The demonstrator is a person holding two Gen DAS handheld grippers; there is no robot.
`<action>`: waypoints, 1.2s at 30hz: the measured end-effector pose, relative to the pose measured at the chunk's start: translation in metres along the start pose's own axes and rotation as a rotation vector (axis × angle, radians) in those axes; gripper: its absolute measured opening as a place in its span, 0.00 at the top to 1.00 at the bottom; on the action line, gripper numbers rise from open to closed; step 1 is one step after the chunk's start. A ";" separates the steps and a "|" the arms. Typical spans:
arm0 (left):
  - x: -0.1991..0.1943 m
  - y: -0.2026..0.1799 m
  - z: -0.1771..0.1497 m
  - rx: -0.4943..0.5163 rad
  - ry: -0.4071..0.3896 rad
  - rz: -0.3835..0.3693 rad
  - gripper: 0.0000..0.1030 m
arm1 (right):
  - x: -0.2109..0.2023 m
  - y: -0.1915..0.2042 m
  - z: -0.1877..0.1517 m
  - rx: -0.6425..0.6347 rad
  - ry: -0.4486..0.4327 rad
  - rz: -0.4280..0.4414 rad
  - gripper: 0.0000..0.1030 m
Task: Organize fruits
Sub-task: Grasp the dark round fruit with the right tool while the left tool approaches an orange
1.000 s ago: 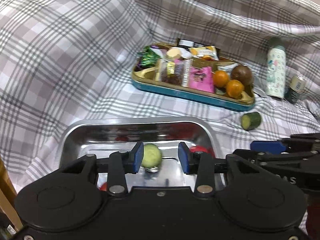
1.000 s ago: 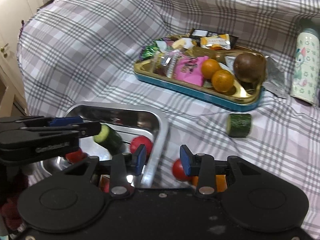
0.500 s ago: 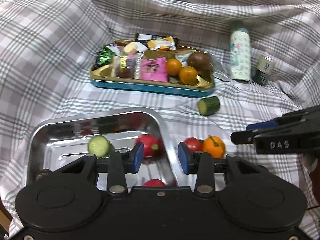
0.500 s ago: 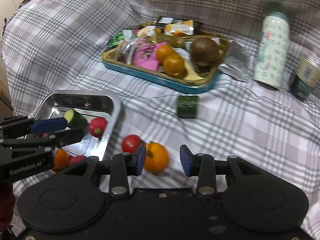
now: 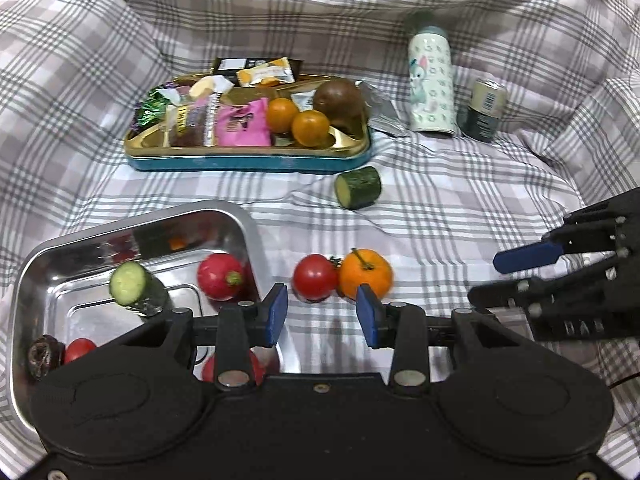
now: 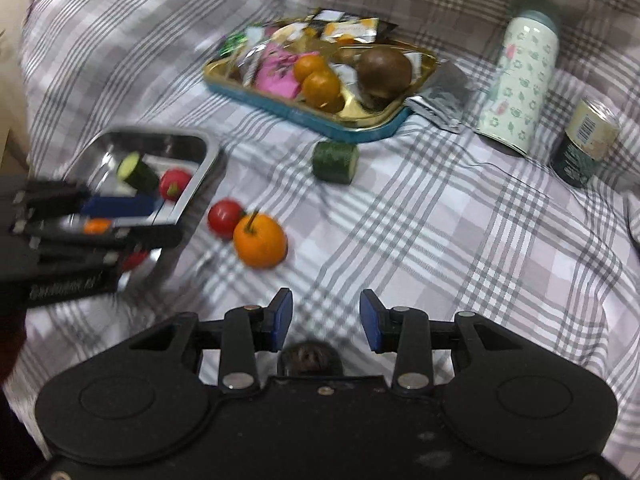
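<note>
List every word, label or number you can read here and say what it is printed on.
"DAS": partly visible, on the right gripper, side body.
Left gripper, side lettering: blurred, unreadable.
Snack packets in the gold tray: print too small.
Can label: too small.
Patterned bottle: pictures only, no legible words.

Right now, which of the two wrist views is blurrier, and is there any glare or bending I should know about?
Right wrist view is blurrier: the snack tray and steel tray smear with motion. Left wrist view is sharp, though the steel tray mirrors its contents. Both views bend the plaid cloth toward the edges, fisheye style.
</note>
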State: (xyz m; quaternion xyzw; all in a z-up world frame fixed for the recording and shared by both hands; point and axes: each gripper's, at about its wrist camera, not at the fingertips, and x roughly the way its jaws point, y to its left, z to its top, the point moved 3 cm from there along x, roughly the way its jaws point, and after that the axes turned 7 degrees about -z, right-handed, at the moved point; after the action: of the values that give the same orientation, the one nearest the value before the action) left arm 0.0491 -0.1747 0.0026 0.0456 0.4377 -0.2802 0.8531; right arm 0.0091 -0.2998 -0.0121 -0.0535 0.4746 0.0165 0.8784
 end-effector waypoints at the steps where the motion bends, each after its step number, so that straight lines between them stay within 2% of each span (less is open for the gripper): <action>1: 0.001 -0.001 0.000 0.001 0.002 -0.004 0.54 | -0.002 0.001 -0.003 -0.025 -0.005 0.007 0.62; 5: 0.004 -0.005 -0.002 0.001 0.013 -0.014 0.54 | -0.007 0.011 -0.018 -0.130 -0.011 0.037 0.62; 10: 0.008 -0.008 -0.003 -0.002 0.021 -0.025 0.54 | 0.001 0.020 -0.027 -0.197 0.037 0.030 0.62; 13: 0.010 -0.010 -0.002 -0.003 0.026 -0.031 0.54 | 0.012 0.019 -0.029 -0.193 0.079 0.013 0.61; 14: 0.011 -0.011 -0.002 -0.003 0.027 -0.033 0.54 | 0.015 0.019 -0.030 -0.189 0.090 0.020 0.58; 22: 0.022 -0.013 0.000 -0.038 0.048 -0.055 0.54 | 0.024 0.017 -0.030 -0.182 0.118 0.024 0.55; 28: 0.034 -0.016 0.003 -0.055 0.052 -0.056 0.54 | 0.029 0.016 -0.029 -0.180 0.117 -0.009 0.56; 36: 0.051 -0.018 0.007 -0.070 0.055 -0.040 0.54 | 0.033 -0.011 -0.019 -0.050 0.121 -0.072 0.56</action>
State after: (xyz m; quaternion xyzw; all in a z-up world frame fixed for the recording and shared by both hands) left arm 0.0682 -0.2144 -0.0299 0.0148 0.4714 -0.2803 0.8360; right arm 0.0120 -0.3134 -0.0490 -0.0934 0.5242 -0.0066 0.8465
